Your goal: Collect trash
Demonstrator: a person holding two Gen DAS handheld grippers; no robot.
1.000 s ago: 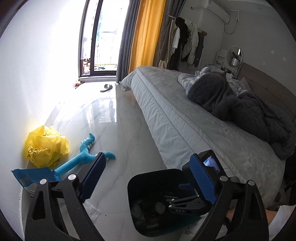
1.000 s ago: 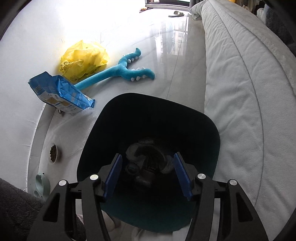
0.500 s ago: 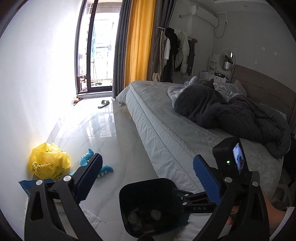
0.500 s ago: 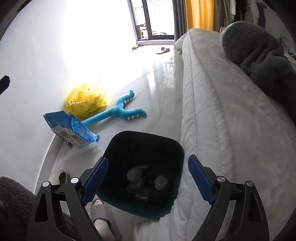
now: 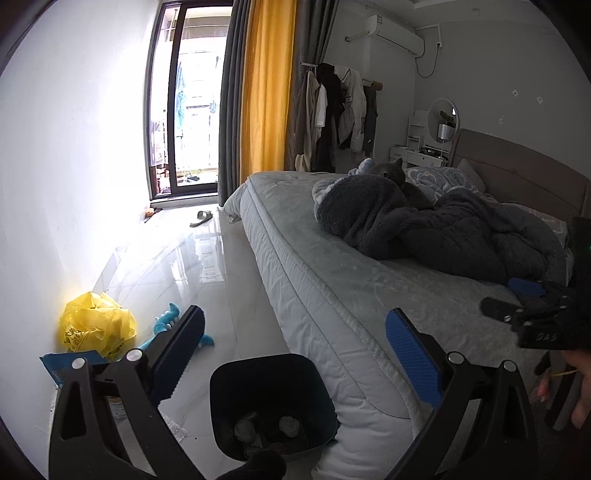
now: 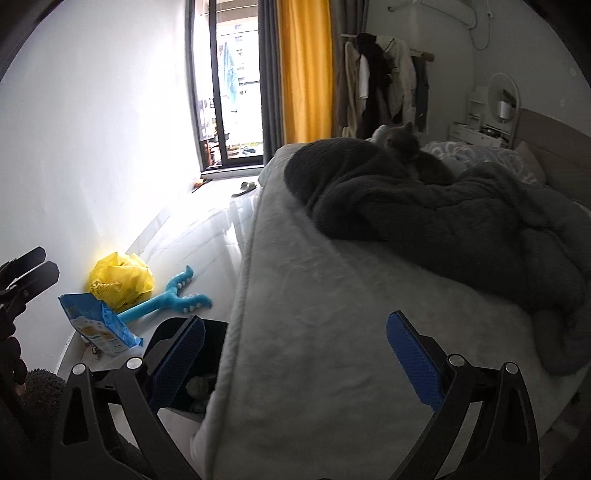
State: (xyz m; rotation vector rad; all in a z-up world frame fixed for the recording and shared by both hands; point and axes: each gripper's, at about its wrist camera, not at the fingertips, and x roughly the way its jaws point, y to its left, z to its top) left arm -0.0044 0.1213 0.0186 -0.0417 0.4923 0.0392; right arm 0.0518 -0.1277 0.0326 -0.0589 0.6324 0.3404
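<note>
Cataloguing a bedroom, with the bed point(image 5: 332, 266) as landmark: grey mattress cover, white quilted side, padded headboard point(image 5: 524, 170) at its far end. Dark fleece blanket point(image 5: 443, 229) heaped on the bed toward the headboard, a grey cat point(image 6: 402, 142) lying on top of it. Black trash bin point(image 5: 271, 402) on the glossy white tiled floor point(image 5: 207, 266), just beside the bed's near corner; crumpled pieces of trash point(image 5: 266, 426) lie in its bottom. Yellow plastic bag point(image 5: 96, 326) on the floor against the white wall, across the aisle from the bed; blue snack packet point(image 6: 98, 325) next to the bag, nearer the bin; teal forked plush toy point(image 6: 173, 295) between the bag and the bed. Slipper point(image 5: 201, 218) on the floor beyond the bed's foot, near the balcony door point(image 5: 188, 122). Yellow and grey curtains point(image 5: 262, 85) beside that door; clothes rack point(image 5: 340, 110) with hung garments behind the bed; air conditioner point(image 5: 391, 33) high on the wall above it; white dresser with round mirror point(image 5: 441, 118) next to the headboard. Left gripper point(image 5: 293, 354) spread wide, holding nothing, above the bin. Right gripper point(image 6: 295, 360) likewise spread wide and empty, over the bed's near edge.
</note>
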